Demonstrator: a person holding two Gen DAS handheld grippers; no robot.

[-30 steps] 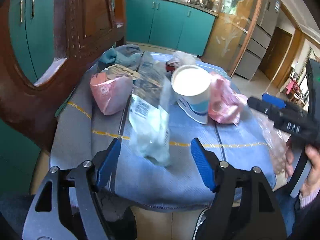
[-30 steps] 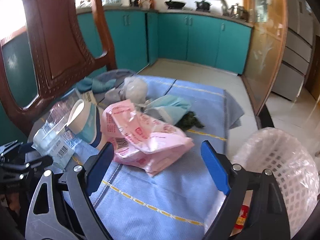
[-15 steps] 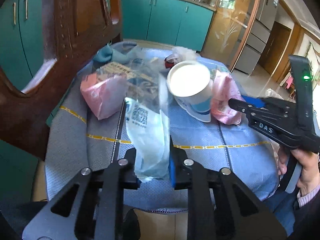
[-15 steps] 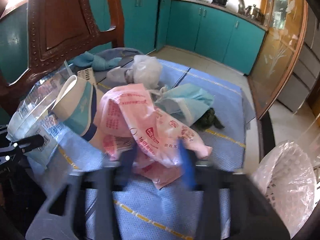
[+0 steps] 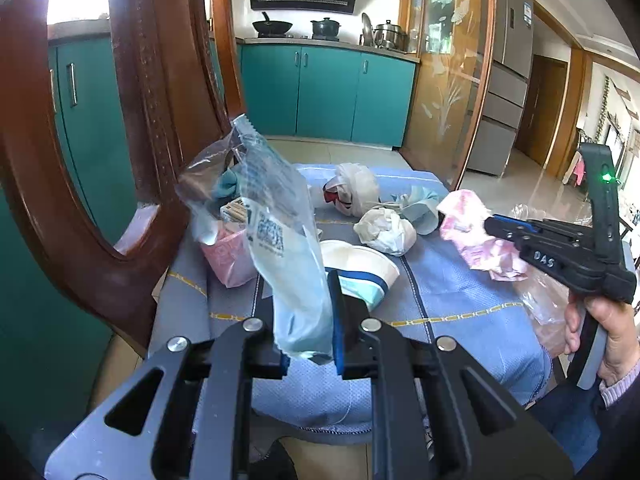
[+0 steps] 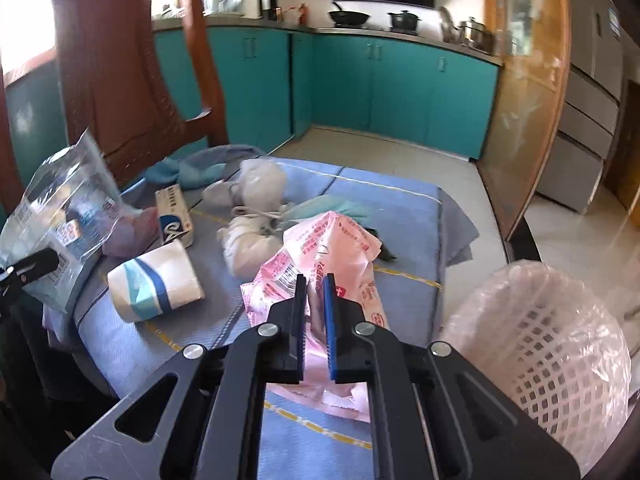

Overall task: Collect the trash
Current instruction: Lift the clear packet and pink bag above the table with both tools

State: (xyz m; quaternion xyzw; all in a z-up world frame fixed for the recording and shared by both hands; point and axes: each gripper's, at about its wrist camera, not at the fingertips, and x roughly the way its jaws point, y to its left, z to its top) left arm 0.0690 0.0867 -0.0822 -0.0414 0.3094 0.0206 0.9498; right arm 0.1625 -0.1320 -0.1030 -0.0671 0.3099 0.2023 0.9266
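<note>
My left gripper (image 5: 308, 320) is shut on a clear plastic wrapper (image 5: 276, 240) and holds it up above the blue cloth (image 5: 452, 292). My right gripper (image 6: 315, 312) is shut on a pink plastic bag (image 6: 340, 256), lifted slightly off the cloth; the bag also shows in the left wrist view (image 5: 476, 236). A paper cup (image 6: 156, 280) lies on its side on the cloth. A white lined trash basket (image 6: 556, 336) stands at the right, beside the cloth's edge.
Crumpled white wads (image 6: 256, 240), a small box (image 6: 174, 216), a pink pouch (image 5: 230, 256), a light blue mask (image 5: 420, 208) and a teal rag (image 6: 188, 168) lie on the cloth. A wooden chair back (image 5: 132, 128) rises at the left. Teal cabinets (image 6: 400, 92) stand behind.
Both grippers closed, the left on the clear wrapper and the right on the pink bag, and lifted them. The paper cup tipped from upright onto its side.
</note>
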